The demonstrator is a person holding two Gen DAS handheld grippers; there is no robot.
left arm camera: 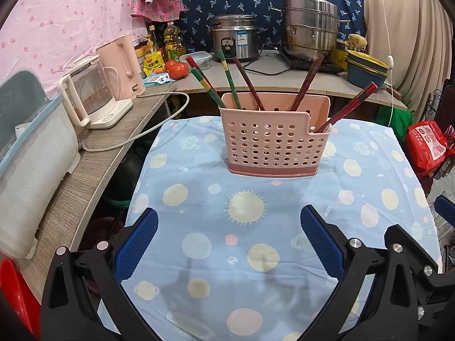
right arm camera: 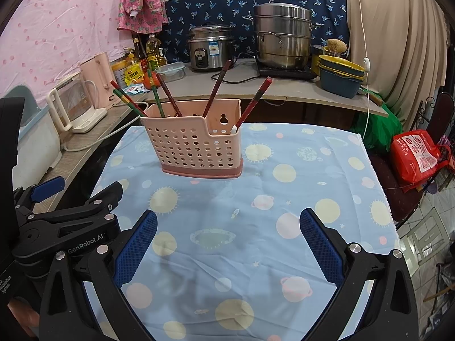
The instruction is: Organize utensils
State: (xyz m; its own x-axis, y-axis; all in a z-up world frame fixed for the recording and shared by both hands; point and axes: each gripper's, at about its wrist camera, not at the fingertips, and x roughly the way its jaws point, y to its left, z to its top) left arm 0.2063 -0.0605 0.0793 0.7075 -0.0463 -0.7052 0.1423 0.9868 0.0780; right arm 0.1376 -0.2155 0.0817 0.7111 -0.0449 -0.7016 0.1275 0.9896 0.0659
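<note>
Left blue-padded black two-finger gripper (left arm camera: 229, 237): jaws spread wide, nothing between them, poised over bare cloth short of the holder. Right blue-padded black two-finger gripper (right arm camera: 228, 237): likewise spread wide and empty, just beside the left one, both aimed forward. Pale pink perforated plastic utensil holder (left arm camera: 274, 139): upright on the light blue tablecloth printed with suns and planets (left arm camera: 199, 199), towards its far end, well apart from both sets of pads. Dark red and green lacquered chopsticks (left arm camera: 247, 83): already standing in the holder, fanned out at differing slants, several leaning left, one pair leaning right from the lower side compartment. White-tipped utensil (right arm camera: 234, 128) in that same side compartment: mostly hidden, kind not determinable. No loose utensils visible on the cloth; task judged largely complete, or awaiting regrouping of the sticks. Risks, as judgement: light holder liable to tip or slide on the loose cloth if a slanted stick is pulled sideways; thin glossy sticks prone to slipping from the pads or crossing; cloth apt to bunch if dragged; close-set grippers liable to collide.
</note>
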